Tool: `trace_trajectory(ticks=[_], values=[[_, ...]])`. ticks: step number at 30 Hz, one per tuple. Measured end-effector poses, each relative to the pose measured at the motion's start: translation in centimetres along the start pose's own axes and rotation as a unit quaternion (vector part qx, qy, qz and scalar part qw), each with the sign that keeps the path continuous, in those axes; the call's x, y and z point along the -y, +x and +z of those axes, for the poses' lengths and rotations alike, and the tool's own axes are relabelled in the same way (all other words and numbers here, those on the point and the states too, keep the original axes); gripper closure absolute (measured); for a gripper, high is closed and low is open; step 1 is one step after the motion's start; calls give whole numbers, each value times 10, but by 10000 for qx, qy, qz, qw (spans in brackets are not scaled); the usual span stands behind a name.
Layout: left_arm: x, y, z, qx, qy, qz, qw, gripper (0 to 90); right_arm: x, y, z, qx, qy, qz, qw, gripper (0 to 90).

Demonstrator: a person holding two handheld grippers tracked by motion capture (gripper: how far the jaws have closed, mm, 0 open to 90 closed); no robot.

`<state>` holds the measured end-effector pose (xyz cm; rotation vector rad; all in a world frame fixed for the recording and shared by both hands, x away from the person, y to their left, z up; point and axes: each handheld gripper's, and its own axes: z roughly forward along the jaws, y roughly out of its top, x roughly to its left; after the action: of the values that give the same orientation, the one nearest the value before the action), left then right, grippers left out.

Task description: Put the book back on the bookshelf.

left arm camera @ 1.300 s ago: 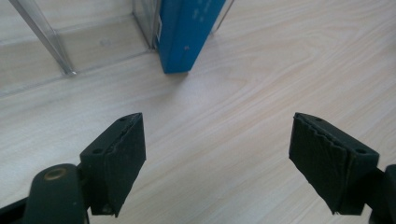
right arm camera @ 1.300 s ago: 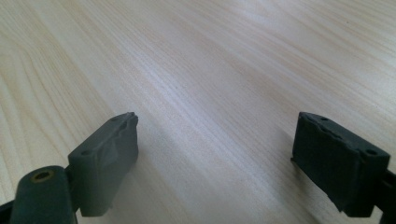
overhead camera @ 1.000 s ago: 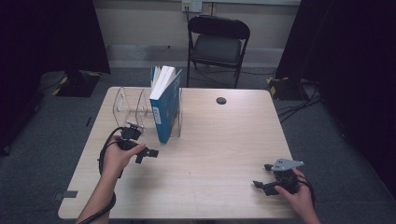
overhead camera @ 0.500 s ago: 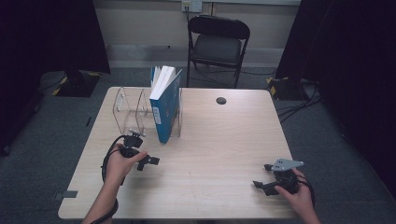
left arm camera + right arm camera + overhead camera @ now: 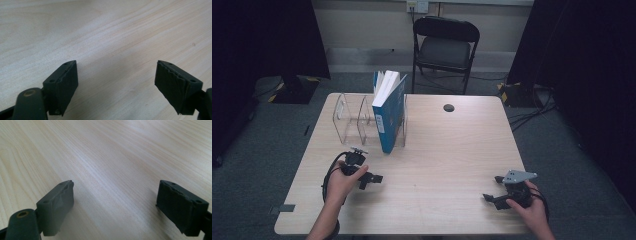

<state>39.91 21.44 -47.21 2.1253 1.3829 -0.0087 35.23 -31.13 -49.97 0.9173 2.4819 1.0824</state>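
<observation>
- My left claw (image 5: 371, 178) sits low over the light wooden desk (image 5: 452, 150) toward the near left corner, jaws spread wide apart with nothing between them; in the left gripper view there is bare wood grain beyond the black pads (image 5: 65, 85).
- My right claw (image 5: 493, 198) rests close to the near right corner, jaws likewise wide apart and empty, with plain desk surface ahead of its pads (image 5: 58, 206).
- The blue-covered book with white pages (image 5: 388, 111) stands upright in the clear acrylic divider rack (image 5: 348, 117) toward the far left of the desk, leaning in the rack's right-hand slot. It lies just beyond my left claw and well apart from my right one.
- My reading: neither claw has anything in hand, so this is a resting or staging step, with the book either shelved already or waiting to be fetched.
- If the book is next, I would need to lift the left claw, turn it toward the near edge of the blue cover, and close on it without knocking the light rack.
</observation>
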Motion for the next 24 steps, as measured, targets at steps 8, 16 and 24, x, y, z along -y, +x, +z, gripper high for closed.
trace_trajectory(ticks=[8, 16, 24], values=[[8, -7, 3, -156, -121, 596, 9980, 154, 0, 0, 0, 0, 1, 0, 10000, 136], [13, -11, 5, -270, -200, 857, 9958, 130, 0, 0, 0, -4, 1, -3, 10000, 135], [17, -13, 7, -334, -289, 1061, 9934, 96, 0, 0, 0, -17, 7, -5, 10000, 133]])
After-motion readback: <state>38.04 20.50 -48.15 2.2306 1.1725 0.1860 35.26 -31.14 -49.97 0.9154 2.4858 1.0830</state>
